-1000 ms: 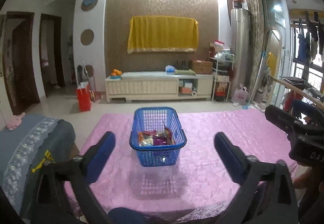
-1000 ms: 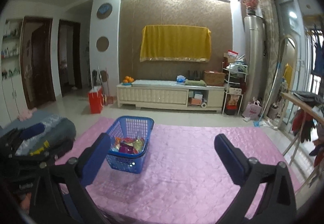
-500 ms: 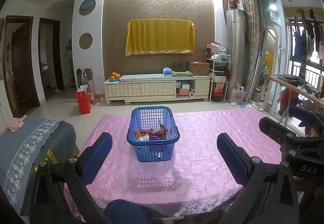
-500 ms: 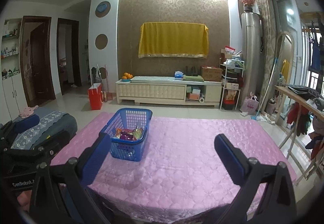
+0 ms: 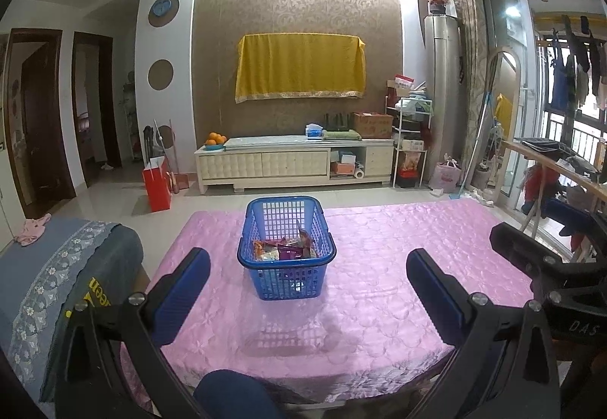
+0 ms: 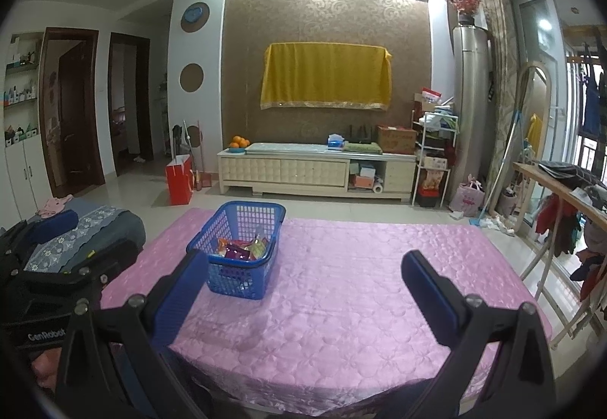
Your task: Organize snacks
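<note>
**Both tools backed off — basket looks done**

Left tool [image 5: 308, 286] has pulled back and up over the last second, jaws spread, empty. Basket [image 5: 286, 248] sits mid-desk [image 5: 398, 259], left of centre from the right view — blue mesh, upright, snacks [image 5: 284, 250] piled inside, none loose on the desk. Right tool [image 6: 303, 286] likewise retreated, released, empty. Likely finished.

Both wrist views look from the near worktop [image 5: 379, 267] edge toward the far wall, sharing the basket [image 5: 286, 248], the left view more directly facing it.
</note>
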A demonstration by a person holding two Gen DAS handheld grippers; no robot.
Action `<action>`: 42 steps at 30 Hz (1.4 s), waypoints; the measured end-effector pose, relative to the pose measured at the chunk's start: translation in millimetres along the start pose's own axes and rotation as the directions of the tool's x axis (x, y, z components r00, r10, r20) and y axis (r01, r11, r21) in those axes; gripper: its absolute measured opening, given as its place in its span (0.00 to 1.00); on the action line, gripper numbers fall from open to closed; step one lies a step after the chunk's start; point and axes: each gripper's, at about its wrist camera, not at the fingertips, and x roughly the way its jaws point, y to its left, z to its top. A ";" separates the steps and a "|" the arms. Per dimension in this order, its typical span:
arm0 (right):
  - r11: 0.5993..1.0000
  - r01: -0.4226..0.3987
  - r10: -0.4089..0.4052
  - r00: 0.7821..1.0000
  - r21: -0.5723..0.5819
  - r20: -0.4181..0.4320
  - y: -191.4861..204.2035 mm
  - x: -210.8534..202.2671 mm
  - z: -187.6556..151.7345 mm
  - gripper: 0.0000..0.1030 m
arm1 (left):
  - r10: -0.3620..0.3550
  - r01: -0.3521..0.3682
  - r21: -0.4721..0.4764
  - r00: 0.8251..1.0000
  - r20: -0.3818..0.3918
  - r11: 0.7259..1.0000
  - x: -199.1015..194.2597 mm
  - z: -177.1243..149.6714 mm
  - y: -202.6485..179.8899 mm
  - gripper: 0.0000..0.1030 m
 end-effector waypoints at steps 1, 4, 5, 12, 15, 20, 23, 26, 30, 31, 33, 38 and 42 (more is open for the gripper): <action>1.000 0.000 0.000 1.000 0.000 -0.001 0.3 -0.3 -0.5 1.00 | 0.000 0.000 -0.001 1.000 -0.001 1.000 -0.1 0.0 -0.4 0.99; 1.000 -0.004 0.004 1.000 0.004 -0.010 0.6 -1.2 -0.9 1.00 | 0.003 -0.003 0.001 1.000 -0.004 1.000 -0.3 0.2 -0.9 0.99; 1.000 -0.004 0.004 1.000 0.003 -0.009 0.9 -1.7 -1.4 1.00 | 0.001 -0.001 0.002 1.000 -0.004 1.000 -0.3 0.3 -0.7 0.99; 1.000 -0.005 0.005 1.000 -0.002 -0.006 -0.2 -3.0 -1.6 1.00 | -0.009 0.009 -0.004 1.000 -0.014 1.000 -0.8 -0.2 0.1 0.99; 1.000 -0.010 0.010 1.000 -0.003 -0.003 -0.7 -5.1 -1.6 1.00 | -0.010 0.010 -0.001 1.000 -0.014 1.000 -2.5 -0.2 -0.3 0.99; 1.000 -0.008 0.008 1.000 -0.006 0.006 -0.4 -8.0 -0.9 1.00 | -0.003 0.003 0.010 1.000 -0.008 1.000 -2.3 1.9 -0.3 0.99; 1.000 -0.001 0.001 1.000 -0.014 0.004 -0.5 -7.8 -0.2 1.00 | -0.002 0.002 0.013 1.000 -0.014 1.000 -1.3 1.9 -0.5 0.99; 1.000 -0.002 0.002 1.000 -0.014 0.004 -0.1 -8.8 0.4 1.00 | -0.011 0.011 0.005 1.000 -0.022 1.000 0.5 1.8 1.0 0.99; 1.000 0.008 -0.008 1.000 -0.022 0.001 2.0 -8.1 1.2 1.00 | -0.011 0.012 0.002 1.000 -0.019 1.000 0.3 1.1 2.2 0.99; 1.000 0.014 -0.014 1.000 -0.025 0.001 2.5 -8.4 1.5 1.00 | -0.014 0.014 -0.001 1.000 -0.018 1.000 0.4 0.8 2.9 0.99; 0.999 0.022 -0.022 1.000 -0.029 0.000 2.0 -8.4 1.2 1.00 | -0.017 0.016 -0.007 1.000 -0.016 1.000 -0.3 0.0 3.8 0.99; 0.999 0.030 -0.030 1.000 -0.027 -0.008 0.7 -7.6 2.0 1.00 | -0.010 0.010 0.000 1.000 -0.015 1.000 -0.9 -1.1 3.2 0.99; 0.999 0.037 -0.037 0.999 -0.031 -0.011 1.8 -7.2 1.8 1.00 | -0.020 0.020 -0.001 1.000 -0.021 1.000 -0.8 -1.4 2.6 0.99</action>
